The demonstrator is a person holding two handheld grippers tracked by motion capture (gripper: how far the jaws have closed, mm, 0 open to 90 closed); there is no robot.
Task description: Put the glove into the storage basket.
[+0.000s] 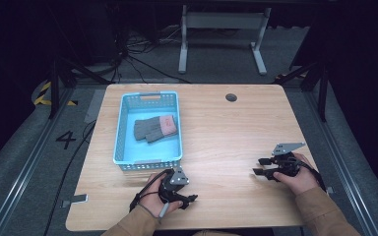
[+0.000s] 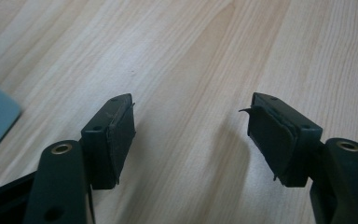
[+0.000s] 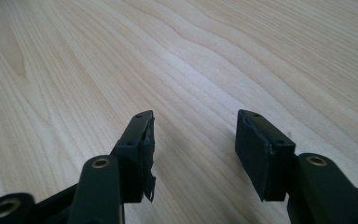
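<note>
While both grippers sit low over the table (image 1: 226, 142) with jaws spread and nothing between them, the grey gloves (image 1: 155, 128) lie in the blue basket (image 1: 120, 129), long axis roughly 9-to-3, cuffs toward 3. They're at about 11 o'clock from the left gripper (image 1: 189, 196), clearly the nearer one. The right gripper (image 1: 260, 166) is well apart, gloves near its 10 o'clock.

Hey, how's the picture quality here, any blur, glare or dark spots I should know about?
High view: the table is evenly lit but the room around it falls into near black, and the gloves in the blue basket look soft. Left gripper view: wood sharp, a soft shadow beside the right finger. Right gripper view: a pale sheen on the wood between the fingers, far grain slightly blurred.
</note>
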